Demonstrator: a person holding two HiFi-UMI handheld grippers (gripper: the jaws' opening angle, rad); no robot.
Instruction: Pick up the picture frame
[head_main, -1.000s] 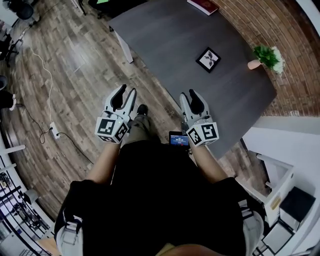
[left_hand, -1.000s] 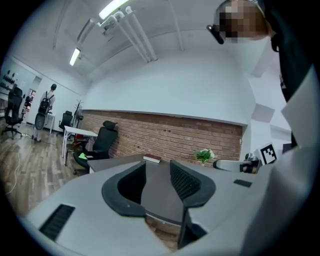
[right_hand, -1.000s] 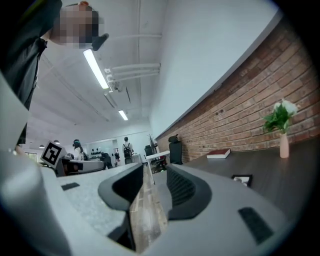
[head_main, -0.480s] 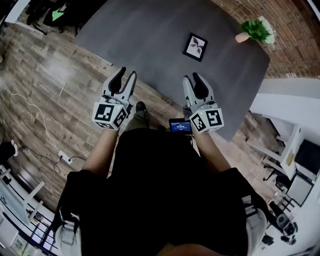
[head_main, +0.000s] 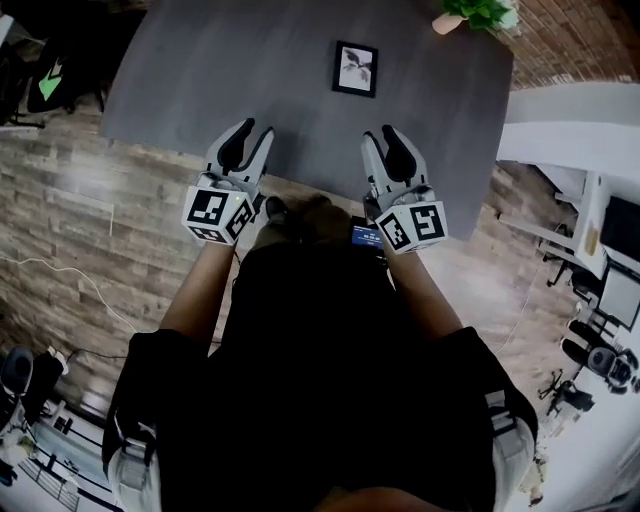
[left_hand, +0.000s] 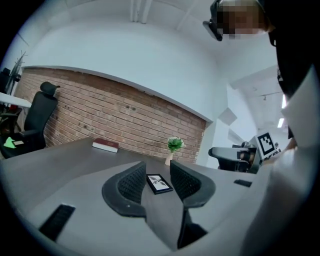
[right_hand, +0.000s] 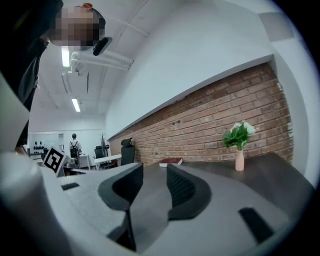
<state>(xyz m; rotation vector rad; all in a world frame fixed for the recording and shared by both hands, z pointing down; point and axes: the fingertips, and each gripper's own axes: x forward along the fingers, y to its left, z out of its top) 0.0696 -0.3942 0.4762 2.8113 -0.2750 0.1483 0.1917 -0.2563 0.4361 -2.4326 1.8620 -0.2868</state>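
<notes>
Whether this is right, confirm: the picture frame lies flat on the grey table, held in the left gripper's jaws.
Not held: the left gripper has its jaws apart, empty; the picture frame lies flat on the grey table ahead (left gripper view).

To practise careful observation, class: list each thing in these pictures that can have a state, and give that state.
picture frame: lying flat, face up on the table, touched by neither gripper.
left gripper: jaws apart, empty.
right gripper: jaws apart, empty.
flower vase: standing upright near the table's far edge.
red book: closed, lying flat on the table.
</notes>
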